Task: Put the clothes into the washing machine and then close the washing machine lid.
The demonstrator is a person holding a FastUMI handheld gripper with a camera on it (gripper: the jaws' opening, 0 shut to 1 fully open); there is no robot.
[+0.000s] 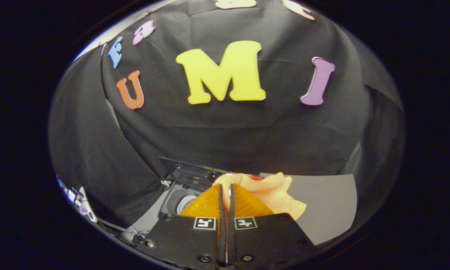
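Orange soft cloth was pinched between the tool's two fingers, which were drawn nearly together on it, the tool held level and pointed forward. The cloth hung above the grey tabletop, just right of the washing machine's round opening with its dark raised lid.

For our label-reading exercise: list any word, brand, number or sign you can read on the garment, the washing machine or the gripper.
On the orange garment: no print shows.
On the washing machine: nothing readable, it is too dark and partly hidden.
On the gripper, jaws shut on the garment: two square coded markers, which are patterns, not words.
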